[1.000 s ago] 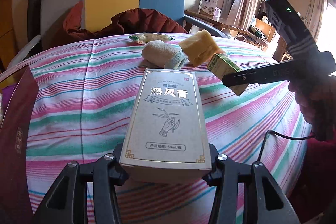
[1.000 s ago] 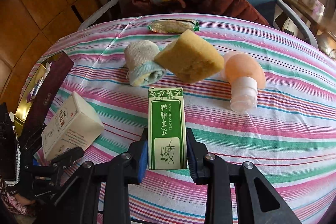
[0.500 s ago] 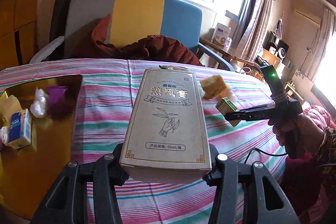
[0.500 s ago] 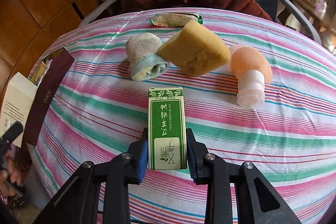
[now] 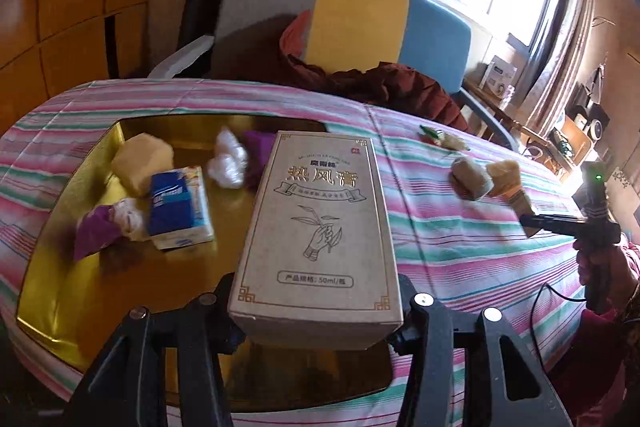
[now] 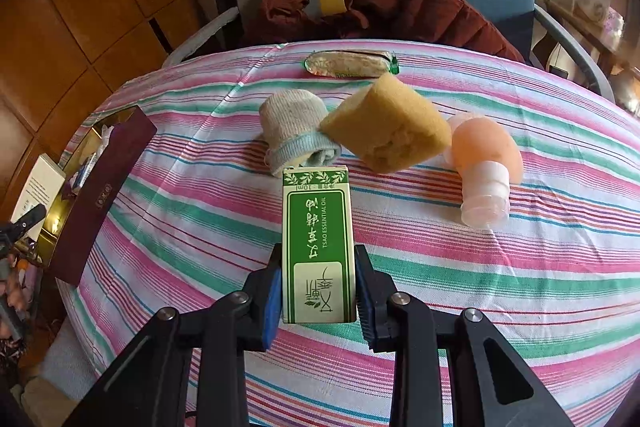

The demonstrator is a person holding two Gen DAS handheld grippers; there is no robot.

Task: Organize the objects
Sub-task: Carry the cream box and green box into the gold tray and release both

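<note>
The left gripper [image 5: 316,311] has its jaws clamped on the grey box [image 5: 320,223], long axis pointing forward. The gold tray [image 5: 60,291] lies below, left of the jaws. The right gripper [image 6: 318,291] pinches the green box [image 6: 318,247].

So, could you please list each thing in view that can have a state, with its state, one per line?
Left gripper: shut on the grey-brown carton, held above the gold tray.
Right gripper: shut on the green essential oil box, lifted over the striped cloth.
Gold tray: open, partly filled; tissue pack lying flat inside.
Sock: rolled up.
Sponge: leaning on the sock.
Pink bottle: lying down, capped.
</note>
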